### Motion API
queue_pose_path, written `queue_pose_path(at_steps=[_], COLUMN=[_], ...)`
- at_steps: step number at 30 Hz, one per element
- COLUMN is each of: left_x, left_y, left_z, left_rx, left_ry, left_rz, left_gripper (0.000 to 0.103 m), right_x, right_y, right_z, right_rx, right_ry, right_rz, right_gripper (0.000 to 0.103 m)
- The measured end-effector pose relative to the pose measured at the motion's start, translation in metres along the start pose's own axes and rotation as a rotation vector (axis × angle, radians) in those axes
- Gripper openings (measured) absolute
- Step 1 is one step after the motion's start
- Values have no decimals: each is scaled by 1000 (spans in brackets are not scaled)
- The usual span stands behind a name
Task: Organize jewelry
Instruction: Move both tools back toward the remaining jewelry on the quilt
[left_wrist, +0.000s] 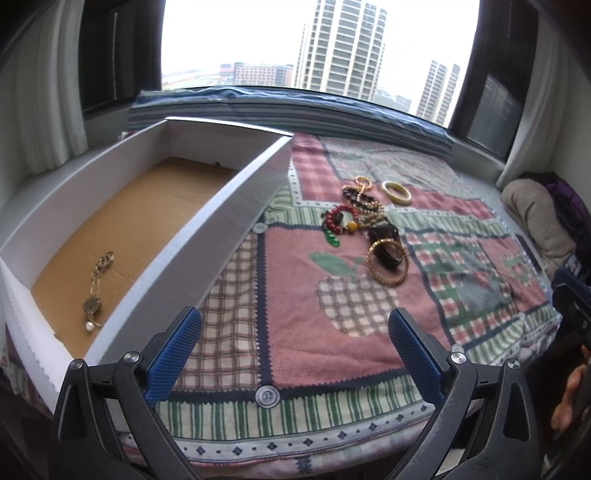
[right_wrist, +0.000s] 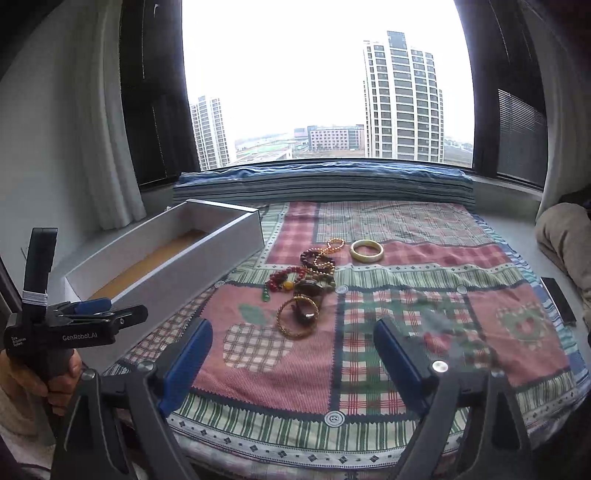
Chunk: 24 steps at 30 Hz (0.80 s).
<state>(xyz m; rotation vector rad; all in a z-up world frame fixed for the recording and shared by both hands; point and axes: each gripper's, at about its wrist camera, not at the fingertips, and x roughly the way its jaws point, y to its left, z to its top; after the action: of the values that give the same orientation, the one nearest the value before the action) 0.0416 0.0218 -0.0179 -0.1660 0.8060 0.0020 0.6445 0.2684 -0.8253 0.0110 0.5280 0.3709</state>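
Two handheld grippers hover over a bed covered by a patchwork quilt (left_wrist: 295, 325), seen from a camera on each.

The left gripper (left_wrist: 294, 350) has its blue-padded fingers (left_wrist: 173, 350) spread wide with nothing between them. Ahead of its left finger sits a long white box (left_wrist: 229, 218) with a brown cardboard floor. A gold chain piece with a pearl (left_wrist: 96, 291) lies alone inside it, near the box's closest end. Ahead and slightly right of the fingers, a small heap of jewelry (left_wrist: 369, 225) lies on the quilt: red and dark bead bracelets, a gold bangle (left_wrist: 388, 262) nearest the gripper, and a pale bangle (left_wrist: 396, 192) farthest away, just apart from the heap.

The right gripper (right_wrist: 293, 358) is also wide open and empty. The same heap (right_wrist: 306, 284) lies straight ahead between its fingers' lines, the pale bangle (right_wrist: 366, 250) beyond it. The box (right_wrist: 166, 266) stands ahead of the left finger. At the far left a hand (right_wrist: 55, 380) grips the other gripper's handle.
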Motion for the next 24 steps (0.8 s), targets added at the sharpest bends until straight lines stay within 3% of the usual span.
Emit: queue_pose_path(at_steps=[5, 11, 16, 24], left_x=[3, 6, 14, 4], left_y=[-12, -25, -36, -46], left_z=[-7, -18, -23, -20], left_rx=[69, 119, 134, 180], left_ry=[19, 22, 91, 38], left_rz=[-31, -31, -81, -46], left_gripper=[101, 101, 101, 101], right_x=[8, 14, 14, 13], right_y=[0, 14, 17, -4], right_z=[-14, -30, -36, -35], right_rx=[-41, -85, -132, -14], right_ry=[42, 129, 140, 166], right_rz=[-12, 53, -28, -42], right_gripper=[91, 91, 91, 91])
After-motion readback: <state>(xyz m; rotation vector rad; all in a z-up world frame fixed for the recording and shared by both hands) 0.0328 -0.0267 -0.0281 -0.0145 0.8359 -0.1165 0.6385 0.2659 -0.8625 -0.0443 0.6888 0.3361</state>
